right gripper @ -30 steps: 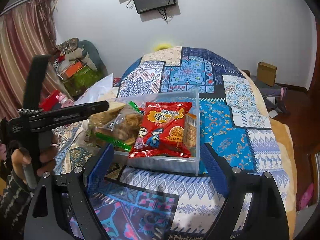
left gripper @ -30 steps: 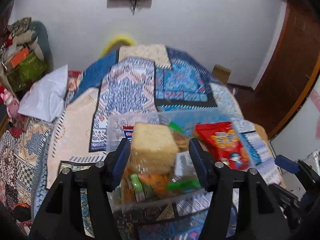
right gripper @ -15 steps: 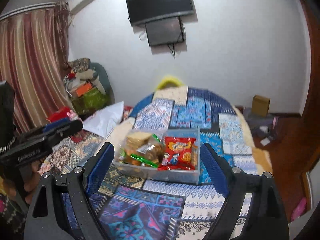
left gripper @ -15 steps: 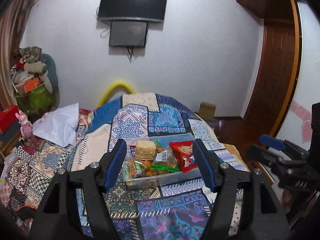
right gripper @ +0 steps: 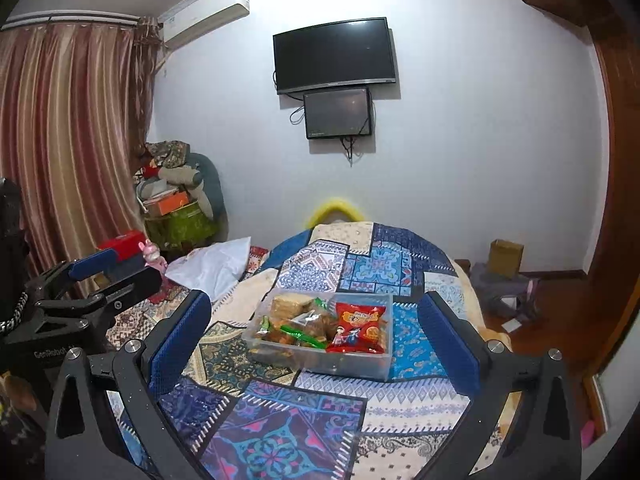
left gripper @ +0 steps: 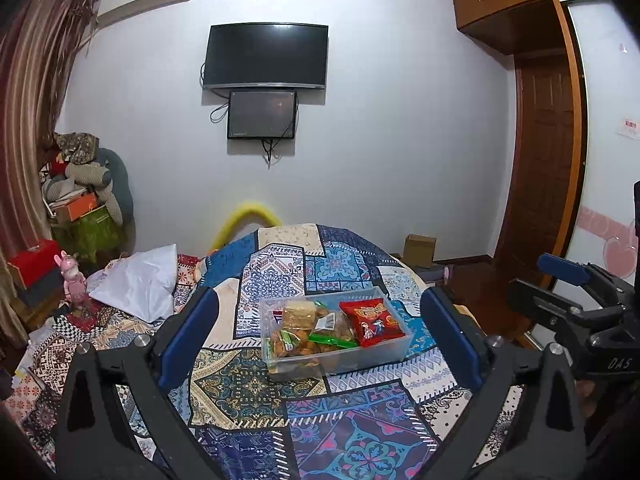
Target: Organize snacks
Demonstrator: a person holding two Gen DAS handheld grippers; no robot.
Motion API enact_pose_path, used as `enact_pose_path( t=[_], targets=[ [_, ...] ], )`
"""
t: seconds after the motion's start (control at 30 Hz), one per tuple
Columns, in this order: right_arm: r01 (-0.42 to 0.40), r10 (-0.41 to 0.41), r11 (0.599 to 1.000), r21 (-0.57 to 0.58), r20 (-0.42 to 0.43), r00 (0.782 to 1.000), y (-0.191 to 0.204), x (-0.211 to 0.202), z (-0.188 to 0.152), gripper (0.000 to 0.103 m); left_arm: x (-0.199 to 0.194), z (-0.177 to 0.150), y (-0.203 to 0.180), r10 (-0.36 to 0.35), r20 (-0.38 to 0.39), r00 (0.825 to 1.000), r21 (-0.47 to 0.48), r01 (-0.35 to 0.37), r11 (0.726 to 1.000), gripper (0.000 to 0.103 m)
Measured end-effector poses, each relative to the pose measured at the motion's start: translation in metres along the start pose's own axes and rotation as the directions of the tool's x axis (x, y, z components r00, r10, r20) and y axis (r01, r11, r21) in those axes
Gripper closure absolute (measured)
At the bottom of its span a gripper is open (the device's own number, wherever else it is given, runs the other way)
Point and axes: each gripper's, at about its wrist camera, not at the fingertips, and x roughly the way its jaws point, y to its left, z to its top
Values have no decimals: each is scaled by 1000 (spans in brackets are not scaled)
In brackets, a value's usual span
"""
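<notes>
A clear plastic bin (left gripper: 376,354) sits on the patchwork bedspread (left gripper: 280,400); it also shows in the right wrist view (right gripper: 360,364). Inside lie a red snack bag (left gripper: 374,320) (right gripper: 356,326), a pale cracker pack (left gripper: 298,314) (right gripper: 290,304), and clear bags of brown snacks with green strips (left gripper: 316,338) (right gripper: 302,330). My left gripper (left gripper: 320,344) is open and empty, held well back from the bin. My right gripper (right gripper: 314,344) is open and empty, also well back. Each gripper shows at the edge of the other's view.
A white pillow (left gripper: 138,284) and a pink toy figure (left gripper: 74,284) lie at the bed's left. Piled clutter (left gripper: 84,200) stands in the left corner by the curtain. A cardboard box (left gripper: 419,250) sits on the floor by the wooden door (left gripper: 536,168).
Both grippers have pulled back and up from the bin, which now looks small and far. The left gripper's jaws have spread wider. The snacks stay in the bin.
</notes>
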Motion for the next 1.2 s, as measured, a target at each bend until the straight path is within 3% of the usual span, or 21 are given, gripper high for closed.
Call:
enact_pose_path(
  t=[1.2],
  targets=[
    [16, -14, 999, 46, -33, 999, -5, -4, -15, 0, 1, -13, -8, -5, -32, 999, 5, 5, 1000, 1]
  ],
)
